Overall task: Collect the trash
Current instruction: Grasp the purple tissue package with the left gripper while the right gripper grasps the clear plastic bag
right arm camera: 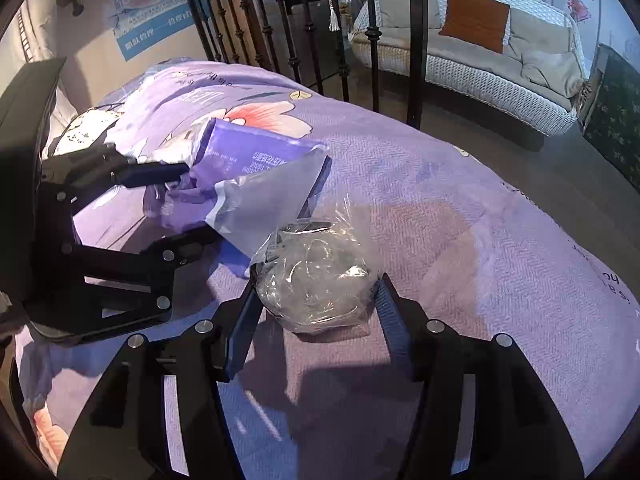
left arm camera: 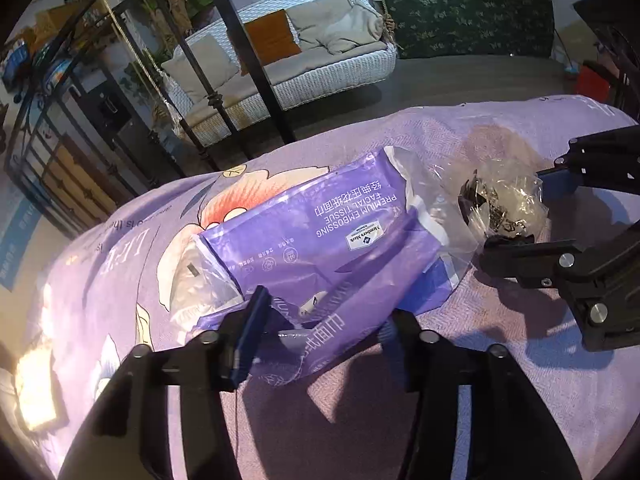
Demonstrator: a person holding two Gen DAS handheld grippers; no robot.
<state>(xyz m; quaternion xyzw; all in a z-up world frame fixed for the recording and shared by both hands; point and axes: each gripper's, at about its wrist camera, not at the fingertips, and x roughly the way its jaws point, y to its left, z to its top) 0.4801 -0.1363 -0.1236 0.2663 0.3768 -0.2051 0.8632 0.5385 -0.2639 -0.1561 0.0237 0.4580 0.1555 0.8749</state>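
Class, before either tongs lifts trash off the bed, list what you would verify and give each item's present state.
1. Left tongs straddle the purple facial-tissue wrapper: ok.
2. Left tongs shut on it: not ok, open.
3. Right tongs straddle the crumpled clear plastic bag: ok.
4. Right tongs gripping it: cannot tell.
5. Both pieces lie on the purple floral bedspread: ok.
6. Bin to drop into: cannot tell.

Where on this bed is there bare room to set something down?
Bare purple bedspread lies right of the crumpled clear plastic bag, toward the bed's edge. The middle is crowded: purple tissue wrapper, the bag, left hand-held gripper and right hand-held gripper.
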